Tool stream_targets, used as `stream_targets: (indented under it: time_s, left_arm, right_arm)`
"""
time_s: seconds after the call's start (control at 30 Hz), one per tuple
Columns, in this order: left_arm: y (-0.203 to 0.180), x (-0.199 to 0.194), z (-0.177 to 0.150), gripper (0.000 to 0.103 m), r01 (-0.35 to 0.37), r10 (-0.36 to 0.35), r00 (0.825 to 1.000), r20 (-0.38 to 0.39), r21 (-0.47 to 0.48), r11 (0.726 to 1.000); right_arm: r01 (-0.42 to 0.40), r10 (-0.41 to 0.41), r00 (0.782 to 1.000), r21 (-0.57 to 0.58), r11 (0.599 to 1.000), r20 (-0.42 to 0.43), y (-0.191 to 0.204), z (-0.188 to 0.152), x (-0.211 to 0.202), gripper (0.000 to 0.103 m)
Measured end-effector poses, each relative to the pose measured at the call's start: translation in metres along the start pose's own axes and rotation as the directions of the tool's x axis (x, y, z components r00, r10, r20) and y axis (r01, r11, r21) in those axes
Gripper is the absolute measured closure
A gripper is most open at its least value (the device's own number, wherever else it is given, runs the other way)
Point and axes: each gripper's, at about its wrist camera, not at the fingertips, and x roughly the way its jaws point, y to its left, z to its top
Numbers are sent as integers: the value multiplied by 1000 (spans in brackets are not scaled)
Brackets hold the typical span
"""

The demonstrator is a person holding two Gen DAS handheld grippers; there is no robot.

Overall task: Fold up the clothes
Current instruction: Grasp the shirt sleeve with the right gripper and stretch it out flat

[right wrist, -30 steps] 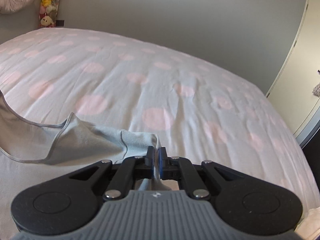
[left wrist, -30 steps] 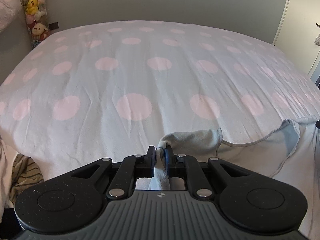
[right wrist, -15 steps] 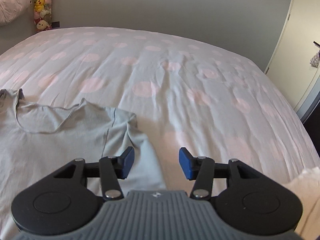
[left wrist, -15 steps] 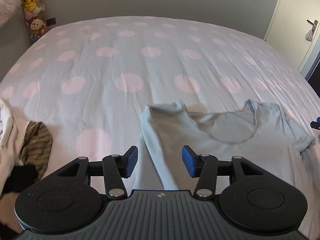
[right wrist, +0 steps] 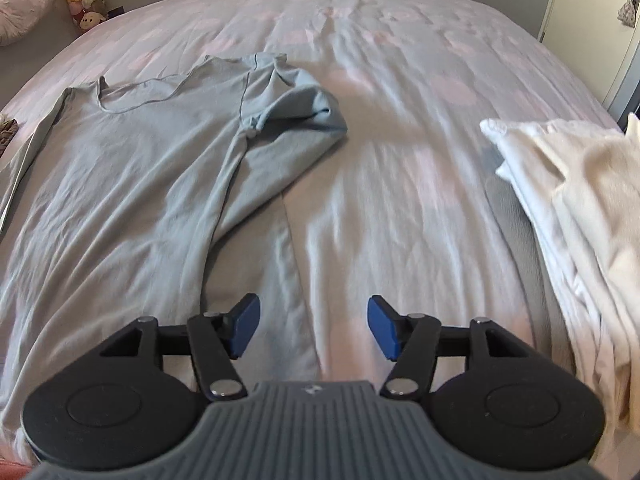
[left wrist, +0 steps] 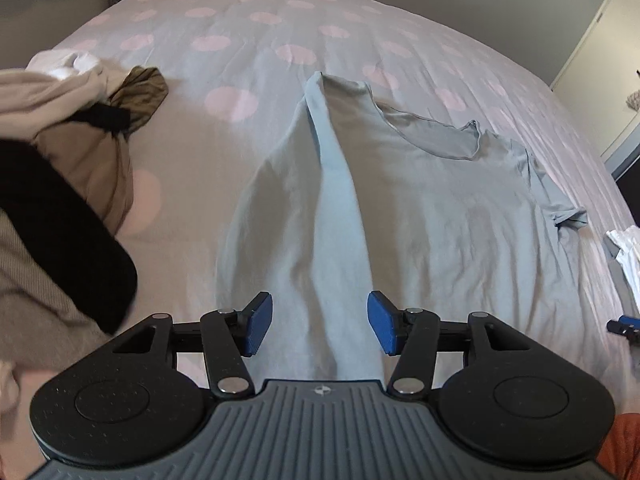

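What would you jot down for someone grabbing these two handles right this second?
Left tongs: jaws opening, gripping nothing.
Right tongs: the same.
Pale blue long-sleeved cotton shirt: spread face-up on the pink-dotted bedsheet, neckline far from you. Left sleeve lies down over the body; right sleeve is bunched outward.
Done: laid out. Left: every fold.
Unfolded clothes heap at left; white stack at right.
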Motion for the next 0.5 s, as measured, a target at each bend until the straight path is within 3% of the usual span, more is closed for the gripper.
stream_targets:
  time_s: [0.27,0.33,0.37,0.5]
  left_arm:
    - [4,-14,-51,52,34,-32,999,27,-91,995]
    - [12,-15,-57,52,43,-40,999,33,-111,993]
    - [15,-15,-60,52,37,-33,999,35,-117,992]
    - [25,-11,-71,52,41,-35,999,40,-140,989]
  right_arm:
    - [-5,10,995,47,999,-100,7,-24,13,39]
    - [9,-4,993,40,999,-122,11,-29,18,51]
    - [13,-8,993,44,999,-121,11,-29,17,63]
    - [30,-23,993,60,998,-113,8,-31,13,85]
